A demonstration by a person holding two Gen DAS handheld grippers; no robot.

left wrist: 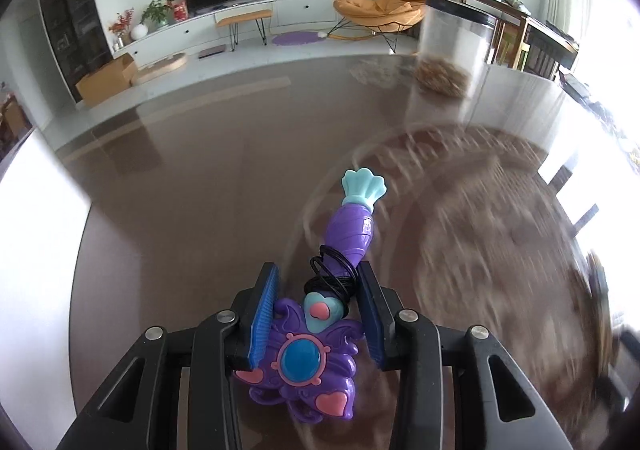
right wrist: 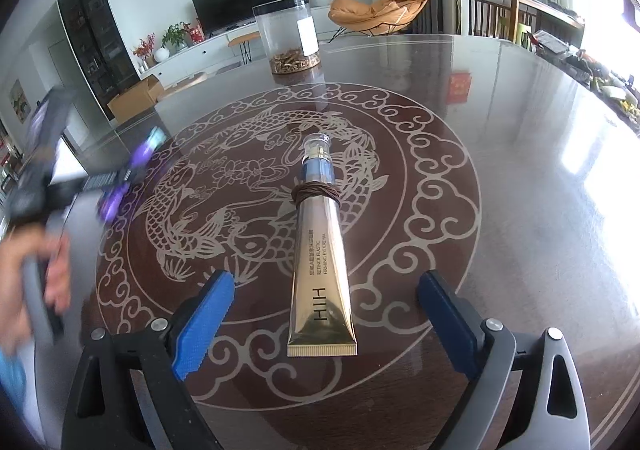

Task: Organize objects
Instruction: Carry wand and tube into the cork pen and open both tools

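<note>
The left gripper (left wrist: pixel 316 314) has its blue pads (left wrist: pixel 262 314) pinched on a purple toy wand (left wrist: pixel 320 330) wound with a black hair tie (left wrist: pixel 332 274), held above the round glass table (left wrist: pixel 180 190) — blur suggests it is mid-carry. The right gripper (right wrist: pixel 324 314) stands spread wide and empty, flanking a gold eye-cream tube (right wrist: pixel 322 270) that lies flat on the table with a brown band (right wrist: pixel 316 194) round its neck. I judge the sorting barely begun — the wand is unplaced, the tube untouched, and the clear jar (right wrist: pixel 288 36) beyond holds only some dried scraps.

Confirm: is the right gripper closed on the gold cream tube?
No, the right gripper is open, its fingers apart on either side of the gold cream tube lying on the table.
</note>
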